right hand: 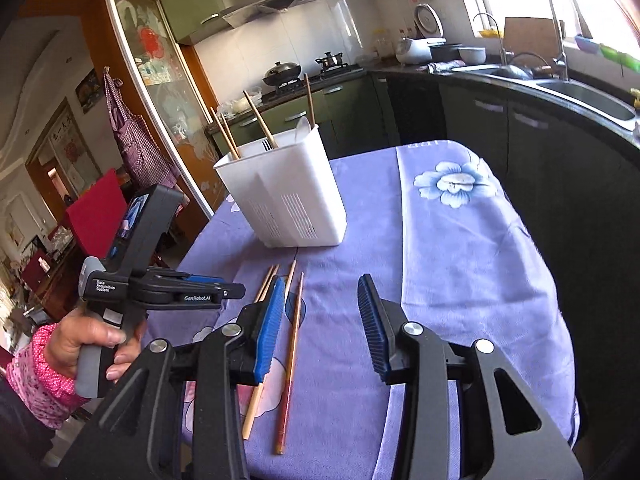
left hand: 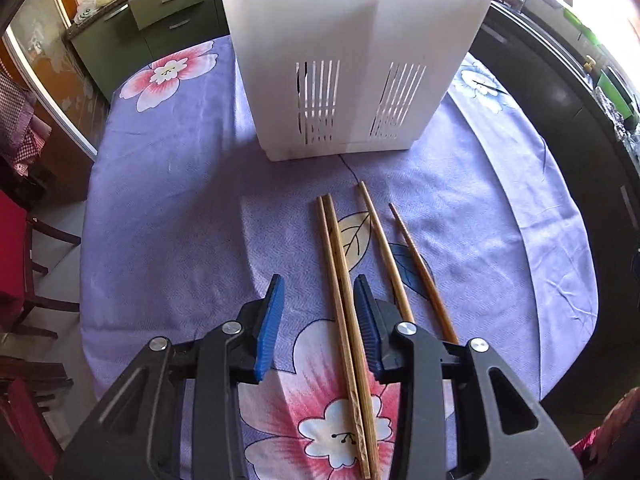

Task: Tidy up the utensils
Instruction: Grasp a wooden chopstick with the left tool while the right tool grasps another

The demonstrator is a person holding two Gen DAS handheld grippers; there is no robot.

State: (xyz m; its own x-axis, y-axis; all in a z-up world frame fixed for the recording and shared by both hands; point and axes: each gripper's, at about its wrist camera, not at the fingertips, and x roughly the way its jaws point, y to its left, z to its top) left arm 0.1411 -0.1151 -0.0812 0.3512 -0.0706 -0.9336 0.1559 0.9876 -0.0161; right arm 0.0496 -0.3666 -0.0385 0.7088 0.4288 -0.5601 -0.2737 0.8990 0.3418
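Note:
Several wooden chopsticks (left hand: 344, 300) lie side by side on the purple flowered tablecloth (left hand: 172, 208), in front of a white slotted utensil holder (left hand: 352, 60). My left gripper (left hand: 320, 320) is open, low over the cloth, with the left pair of chopsticks between its blue pads. In the right wrist view the holder (right hand: 288, 196) stands upright with several chopsticks (right hand: 260, 120) and a white spoon in it. My right gripper (right hand: 322, 324) is open and empty above the cloth, right of the loose chopsticks (right hand: 292, 348). The left gripper (right hand: 200, 288) shows there at the left, hand-held.
The table's edges fall away left and right (left hand: 92, 184). Green kitchen cabinets (right hand: 304, 116), a stove with pans and a dark counter with sink (right hand: 580, 92) stand behind. Red chairs (left hand: 16, 248) stand to the left of the table.

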